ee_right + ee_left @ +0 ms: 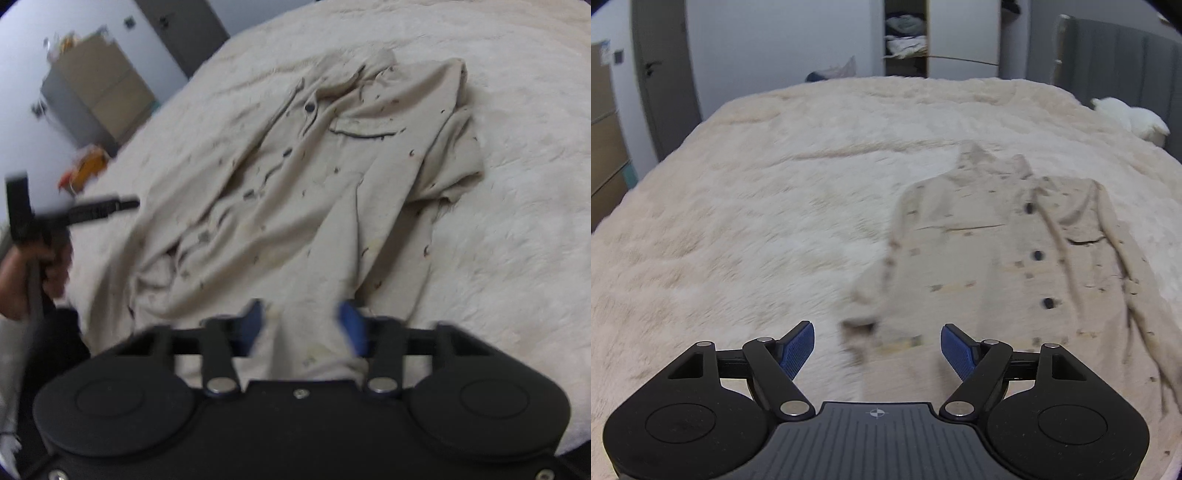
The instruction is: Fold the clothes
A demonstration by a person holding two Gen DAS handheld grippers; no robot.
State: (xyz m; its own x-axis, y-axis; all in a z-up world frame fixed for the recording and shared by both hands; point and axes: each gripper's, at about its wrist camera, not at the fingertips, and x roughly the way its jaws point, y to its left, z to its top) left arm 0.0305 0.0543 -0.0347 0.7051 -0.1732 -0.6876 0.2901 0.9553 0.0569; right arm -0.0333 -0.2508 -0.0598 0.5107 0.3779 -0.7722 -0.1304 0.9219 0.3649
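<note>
Nearest, the right tool (301, 325) has a fold of the beige button-up shirt (295, 177) running up between its blue pads (352, 328); the frame is blurred, so I cannot tell whether the pads are pinching the cloth or only straddling it. The left tool (878, 345) hovers with its pads spread wide and nothing between them, just short of the shirt's near left corner, where a cuff or hem edge (860, 325) lies crumpled. From there the single shirt stretches away across the fluffy cream bedcover (738, 206), its long axis running from the hem near the tools to the collar (979, 158) at the far end, button placket up, three dark buttons (1038, 254) showing in the left view. It lies rumpled and only loosely spread, one sleeve doubled over the right side. In my judgement the right tool is nearer the cloth. Count: one shirt, two tools, one white plush or pillow (1130, 118) at the far headboard.
</note>
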